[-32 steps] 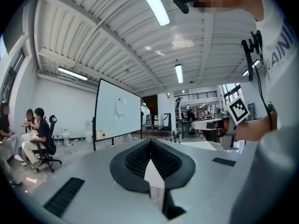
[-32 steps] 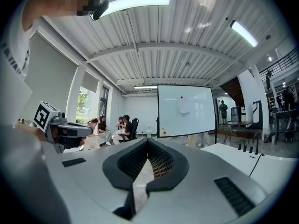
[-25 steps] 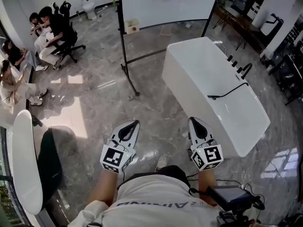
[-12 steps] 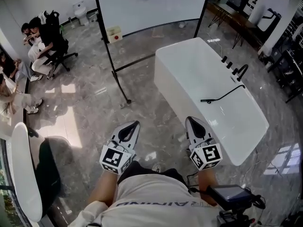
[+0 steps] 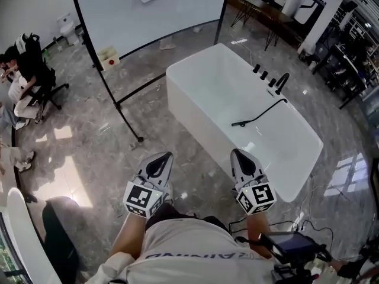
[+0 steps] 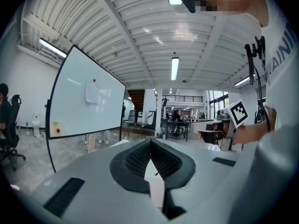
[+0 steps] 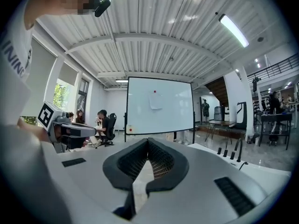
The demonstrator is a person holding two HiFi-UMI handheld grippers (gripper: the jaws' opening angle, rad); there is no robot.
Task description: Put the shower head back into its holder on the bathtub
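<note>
While the shower head (image 5: pixel 235 123) lies loose in the white bathtub (image 5: pixel 195 108), out at the end of a black hose (image 5: pixel 263 111) that trails from the dark tap fittings (image 5: pixel 278 81) on the far rim, the person charged with putting it back stands on the marble floor (image 5: pixel 106 152) a little short of the tub's near end. Both tools are held out level at waist height. The left gripper (image 5: pixel 163 158) has its jaws pressed together with nothing between them, and the right gripper (image 5: pixel 240 156) is likewise closed and empty. Each gripper's own camera shows only ribbed black pads meeting at the tip, with the room beyond. Nothing of the job appears done. The head has not been picked up, and neither tool is near it. The holder presumably sits among the fittings by the tap, though which piece it is cannot be made out from here. What is left, by this reading, is everything — closing on the tub, opening a gripper, taking hold of the head and seating it in the holder. A large whiteboard (image 5: pixel 154 10) stands behind the tub, and several people (image 5: pixel 26 76) sit at the left edge of the hall.
</note>
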